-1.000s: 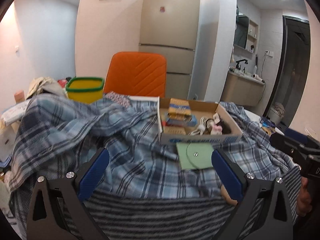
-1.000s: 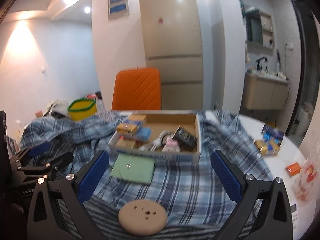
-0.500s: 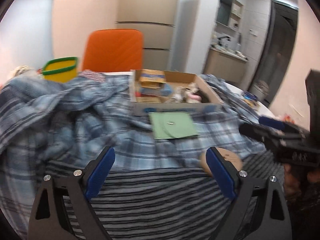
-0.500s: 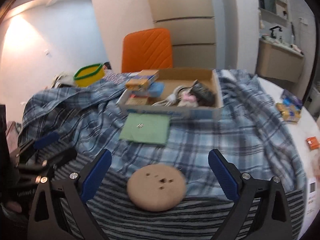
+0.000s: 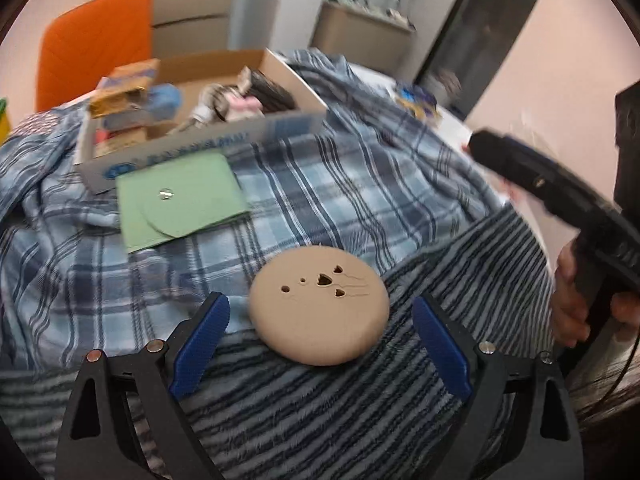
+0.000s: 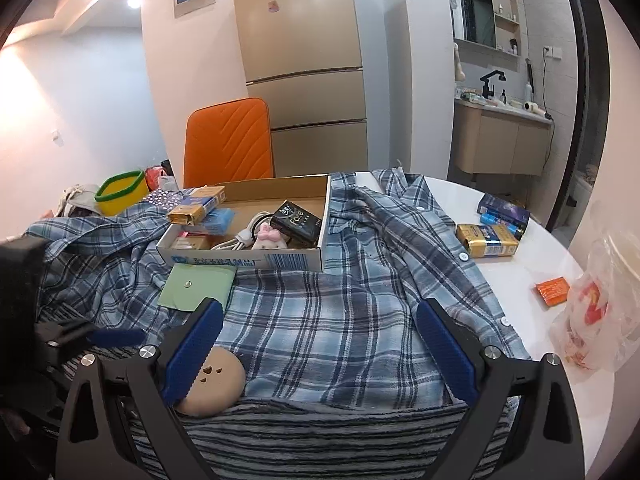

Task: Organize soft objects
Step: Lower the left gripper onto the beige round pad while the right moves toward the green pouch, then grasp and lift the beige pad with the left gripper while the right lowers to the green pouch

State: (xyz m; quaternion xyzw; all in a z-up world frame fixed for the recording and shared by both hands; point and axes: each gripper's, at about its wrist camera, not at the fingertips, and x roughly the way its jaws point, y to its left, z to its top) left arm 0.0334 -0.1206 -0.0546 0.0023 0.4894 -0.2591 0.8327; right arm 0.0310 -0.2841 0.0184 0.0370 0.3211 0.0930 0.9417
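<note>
Where right gripper [image 6: 320, 344] spreads, finger hides tan disc [image 6: 212, 384] edge; left gripper [image 5: 320, 344] spread.

The left gripper [image 5: 320, 344] is held low with its blue-padded fingers [image 5: 200, 344] spread wide, gripping nothing. The right gripper [image 6: 320, 344] is likewise spread and unloaded; a hand [image 5: 576, 300], seemingly the right, wraps its handle.

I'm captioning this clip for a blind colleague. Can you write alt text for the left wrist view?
The open left gripper frames a round tan pad lying on striped fabric over a blue plaid shirt. Beyond sit a green pouch and a cluttered cardboard box.
</note>
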